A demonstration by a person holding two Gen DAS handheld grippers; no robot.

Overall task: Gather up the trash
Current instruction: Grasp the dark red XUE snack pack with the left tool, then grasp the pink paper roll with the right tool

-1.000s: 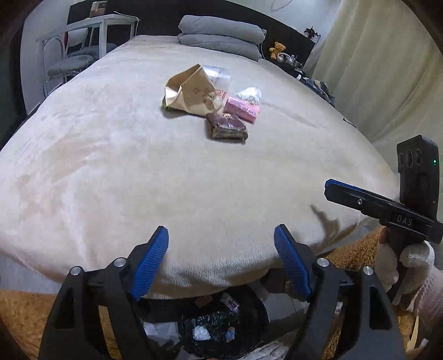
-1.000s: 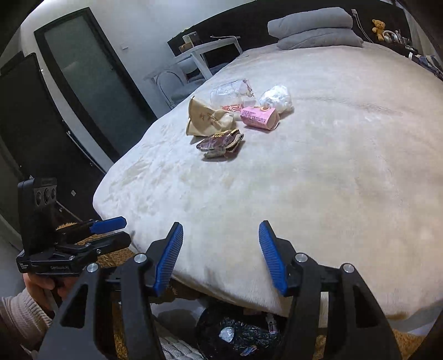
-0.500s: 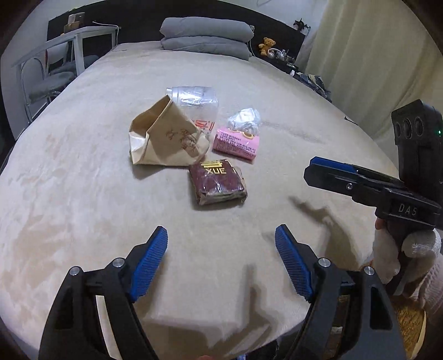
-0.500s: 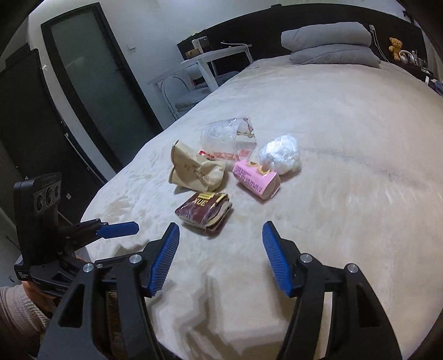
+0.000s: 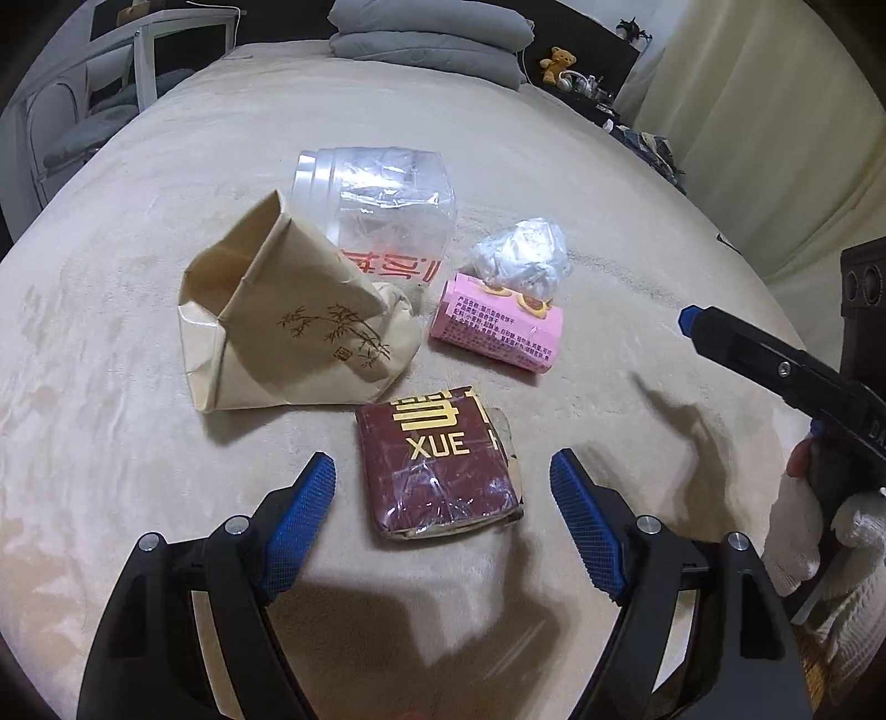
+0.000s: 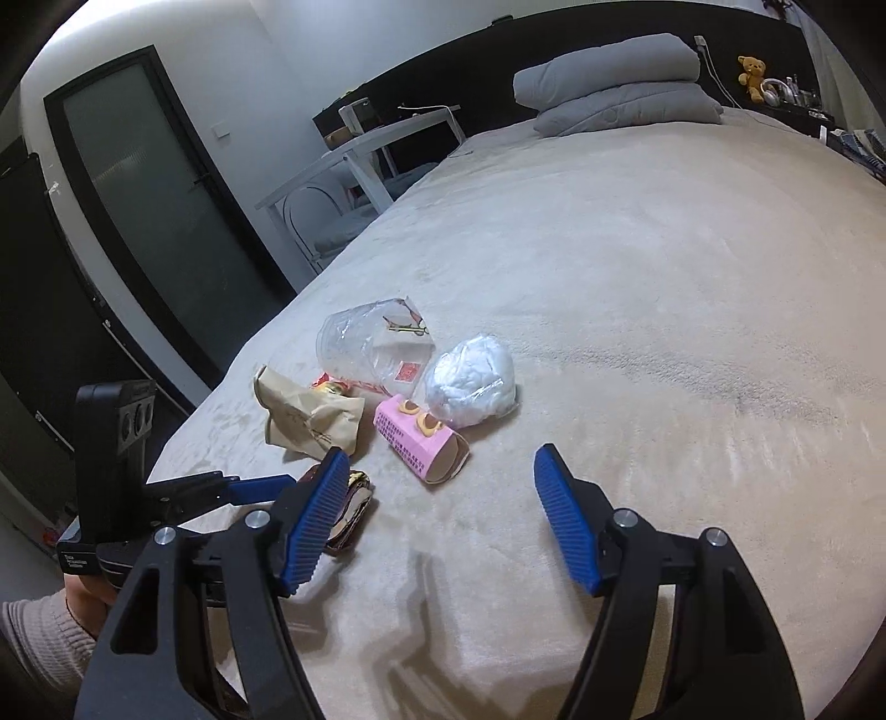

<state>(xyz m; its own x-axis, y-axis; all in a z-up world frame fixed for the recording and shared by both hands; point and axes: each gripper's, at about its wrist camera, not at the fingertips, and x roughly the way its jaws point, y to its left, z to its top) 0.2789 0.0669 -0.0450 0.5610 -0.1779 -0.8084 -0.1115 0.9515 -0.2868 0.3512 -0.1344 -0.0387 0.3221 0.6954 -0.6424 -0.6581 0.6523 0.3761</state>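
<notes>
The red packet (image 5: 440, 464), lying on the bed (image 5: 609, 183) before the bag (image 5: 288, 327), is now being straddled by the left gripper (image 5: 443, 512); both grippers are being held wide open, empty, right gripper (image 6: 437, 515) alongside.

Wide bed (image 6: 664, 266) under beige plush cover, folded grey quilt (image 6: 614, 94) against black headboard (image 6: 443, 72); white desk (image 6: 365, 149) and chair (image 6: 326, 221) alongside, dark frosted-glass door (image 6: 149, 183) in white wall (image 6: 221, 50), cream curtains (image 5: 775, 111) opposite, teddy bear (image 6: 752, 69) on shelf
</notes>
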